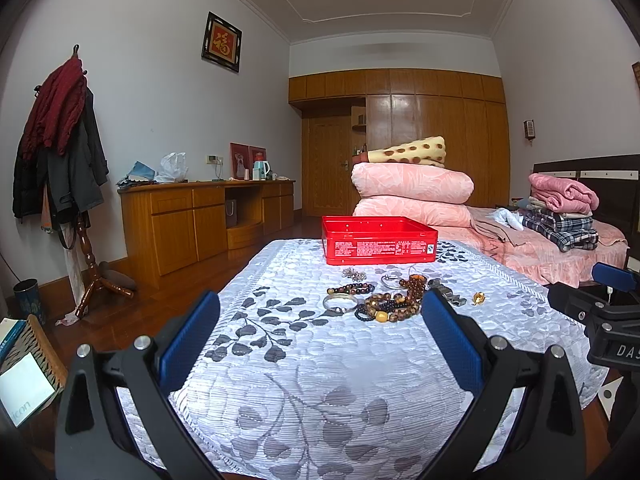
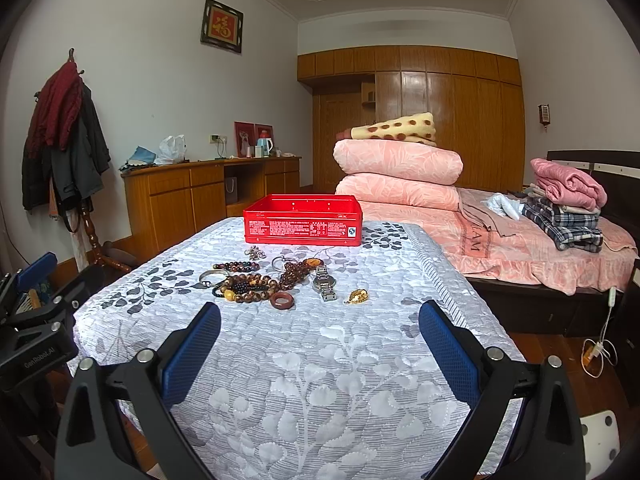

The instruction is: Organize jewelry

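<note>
A red open box (image 1: 379, 241) (image 2: 303, 220) stands at the far end of a table with a white leaf-pattern cloth (image 1: 320, 368) (image 2: 320, 360). In front of it lies a pile of jewelry: bead bracelets (image 1: 394, 305) (image 2: 248, 286), a silver bangle (image 1: 340, 302) (image 2: 214, 276), a metal watch (image 2: 325, 285), a brown ring (image 2: 282, 300), a gold pendant (image 1: 478, 298) (image 2: 357, 295) and a small silver brooch (image 1: 354, 274) (image 2: 255, 252). My left gripper (image 1: 320, 332) and right gripper (image 2: 320, 336) are both open and empty, short of the pile.
A bed (image 2: 520, 236) with stacked pink quilts (image 2: 400, 172) and folded clothes (image 2: 568, 204) lies to the right. A wooden sideboard (image 1: 204, 220) and a coat rack (image 1: 64, 152) stand along the left wall. The right gripper shows at the right edge of the left wrist view (image 1: 600, 312).
</note>
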`<state>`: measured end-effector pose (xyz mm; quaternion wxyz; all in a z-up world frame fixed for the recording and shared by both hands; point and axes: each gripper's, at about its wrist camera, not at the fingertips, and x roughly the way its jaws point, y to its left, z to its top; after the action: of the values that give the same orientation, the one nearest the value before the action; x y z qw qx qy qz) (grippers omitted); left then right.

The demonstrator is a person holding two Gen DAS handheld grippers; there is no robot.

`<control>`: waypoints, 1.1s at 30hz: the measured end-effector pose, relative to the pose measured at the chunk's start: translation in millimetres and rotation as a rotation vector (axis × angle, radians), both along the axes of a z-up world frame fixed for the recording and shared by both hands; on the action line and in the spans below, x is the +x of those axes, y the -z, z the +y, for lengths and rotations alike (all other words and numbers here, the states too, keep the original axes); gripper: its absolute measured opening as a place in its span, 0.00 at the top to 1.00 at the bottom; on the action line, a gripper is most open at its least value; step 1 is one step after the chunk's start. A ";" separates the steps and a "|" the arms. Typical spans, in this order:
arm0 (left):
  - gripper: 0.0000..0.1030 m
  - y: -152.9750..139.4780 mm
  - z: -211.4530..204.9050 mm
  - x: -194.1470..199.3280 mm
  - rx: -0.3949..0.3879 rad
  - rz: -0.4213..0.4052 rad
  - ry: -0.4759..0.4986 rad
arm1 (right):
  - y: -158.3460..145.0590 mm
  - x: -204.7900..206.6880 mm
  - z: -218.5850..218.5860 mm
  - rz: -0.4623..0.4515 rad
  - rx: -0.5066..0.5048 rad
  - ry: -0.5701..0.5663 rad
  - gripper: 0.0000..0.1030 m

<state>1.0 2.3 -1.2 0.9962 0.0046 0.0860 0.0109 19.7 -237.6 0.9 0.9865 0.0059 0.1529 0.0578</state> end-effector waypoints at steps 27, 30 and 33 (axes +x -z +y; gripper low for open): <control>0.05 0.2 0.6 -0.2 -0.002 0.000 0.000 | 1.3 0.7 -0.1 0.001 0.000 0.000 0.06; 0.05 0.0 0.7 0.5 -0.002 0.004 -0.001 | 2.1 1.0 -0.7 0.001 0.001 0.000 0.06; 0.05 0.1 3.6 2.1 -0.004 0.011 -0.001 | 3.4 2.0 -1.4 0.004 0.007 -0.002 0.06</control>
<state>3.1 5.9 -1.3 0.9957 0.0027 0.0914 0.0115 21.7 -239.0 -2.4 0.9862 0.0092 0.1547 0.0591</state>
